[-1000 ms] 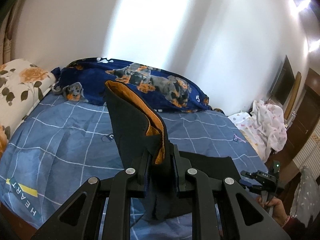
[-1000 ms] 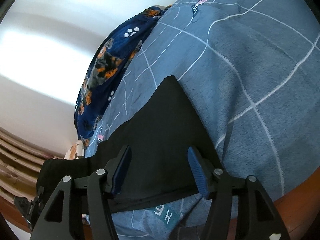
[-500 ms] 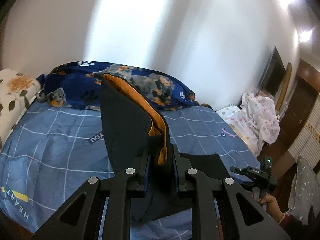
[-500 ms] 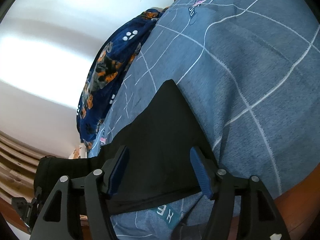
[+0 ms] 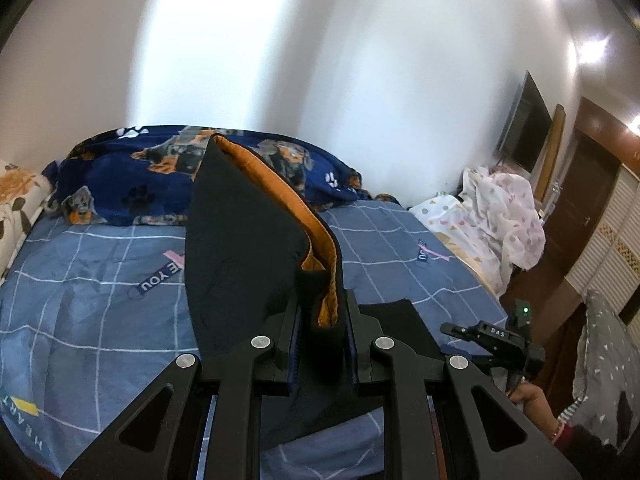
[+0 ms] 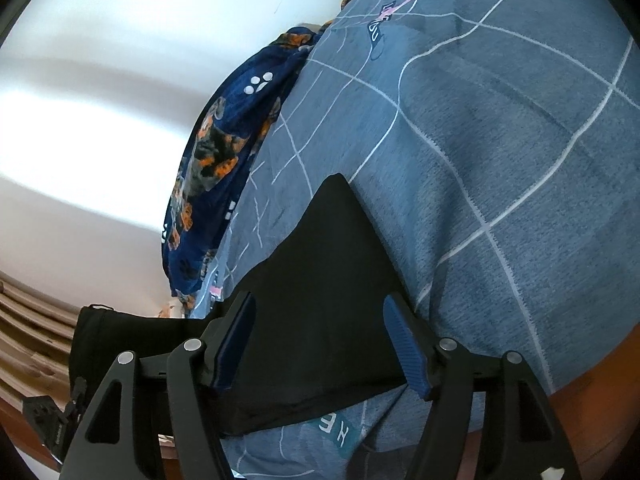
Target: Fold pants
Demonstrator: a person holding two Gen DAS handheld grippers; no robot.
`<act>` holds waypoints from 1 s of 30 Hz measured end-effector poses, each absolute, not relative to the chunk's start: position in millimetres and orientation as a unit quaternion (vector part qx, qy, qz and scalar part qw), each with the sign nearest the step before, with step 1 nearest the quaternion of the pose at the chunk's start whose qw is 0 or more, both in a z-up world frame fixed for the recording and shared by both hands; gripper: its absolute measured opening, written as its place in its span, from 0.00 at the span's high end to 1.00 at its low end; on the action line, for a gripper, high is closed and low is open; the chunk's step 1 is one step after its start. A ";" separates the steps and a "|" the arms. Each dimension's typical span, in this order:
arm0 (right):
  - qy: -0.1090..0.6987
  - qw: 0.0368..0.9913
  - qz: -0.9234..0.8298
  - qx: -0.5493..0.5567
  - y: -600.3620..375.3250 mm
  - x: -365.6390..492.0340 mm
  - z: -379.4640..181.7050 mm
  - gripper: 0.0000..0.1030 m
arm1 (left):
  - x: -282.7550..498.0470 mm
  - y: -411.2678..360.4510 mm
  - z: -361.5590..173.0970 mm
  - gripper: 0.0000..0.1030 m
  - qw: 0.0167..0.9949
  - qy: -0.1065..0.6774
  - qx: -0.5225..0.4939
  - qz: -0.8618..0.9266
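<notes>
Your left gripper [image 5: 323, 334] is clamped tight on the pants [image 5: 248, 256], pinching a thick fold of the black cloth between its pads, and the orange lining [image 5: 316, 240] shows along the raised edge. That pinched end stands up off the bed [image 5: 100, 292], rising like a dark sail in front of the dog-print blanket [image 5: 132, 176] at the far side. The rest of the pants trails down and lies flat on the blue checked bedspread, reaching across to your right.

Over on that side, your right gripper [image 6: 320, 344] is letting go: its jaws are opening, blue pads [image 6: 404, 344] standing clear on either side of the black cloth [image 6: 320, 280], which lies flat on the bed beneath them without being pressed. That end of the pants runs to a point on the bedspread [image 6: 500, 160], near the bed's front edge.

In the left view your right hand [image 5: 532, 398] shows low at the right, holding its tool. A flowered pillow [image 5: 20, 196] sits at the far left, and pale patterned bedding [image 5: 500, 212] is heaped at the right.
</notes>
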State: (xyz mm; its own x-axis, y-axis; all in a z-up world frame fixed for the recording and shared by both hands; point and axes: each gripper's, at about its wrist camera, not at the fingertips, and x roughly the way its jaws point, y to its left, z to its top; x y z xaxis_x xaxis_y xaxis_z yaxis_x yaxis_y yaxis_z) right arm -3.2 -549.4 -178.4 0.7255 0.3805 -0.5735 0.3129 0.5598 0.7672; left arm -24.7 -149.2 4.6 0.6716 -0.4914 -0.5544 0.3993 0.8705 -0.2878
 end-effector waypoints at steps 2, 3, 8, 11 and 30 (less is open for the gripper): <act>0.370 0.799 0.024 0.474 -549.9 -3.2 -179.1 0.37 | -23.0 -156.4 4.2 0.82 0.909 0.325 -0.070 -0.250; 0.369 0.796 0.026 0.478 -549.5 -3.3 -179.4 0.36 | -22.1 -160.3 4.1 0.82 0.909 0.326 -0.068 -0.252; 0.369 0.793 0.044 0.483 -542.5 0.7 -175.0 0.36 | -18.9 -176.5 2.4 0.82 0.904 0.331 -0.065 -0.262; 0.370 0.794 0.050 0.480 -539.3 2.1 -172.8 0.35 | -16.8 -186.8 0.6 0.82 0.901 0.335 -0.064 -0.269; 0.359 0.770 0.065 0.523 -549.5 2.3 -180.0 0.31 | 3.9 -261.9 -15.7 0.82 0.873 0.362 -0.048 -0.324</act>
State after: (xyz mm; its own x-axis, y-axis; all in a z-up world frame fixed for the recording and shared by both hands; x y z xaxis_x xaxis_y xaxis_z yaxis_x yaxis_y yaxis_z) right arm 2.3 -549.5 -180.0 0.7331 0.4760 -0.4857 0.2758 0.4447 0.8521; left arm 3.9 -261.9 -15.7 0.5277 -0.6001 -0.6012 0.5298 0.7858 -0.3192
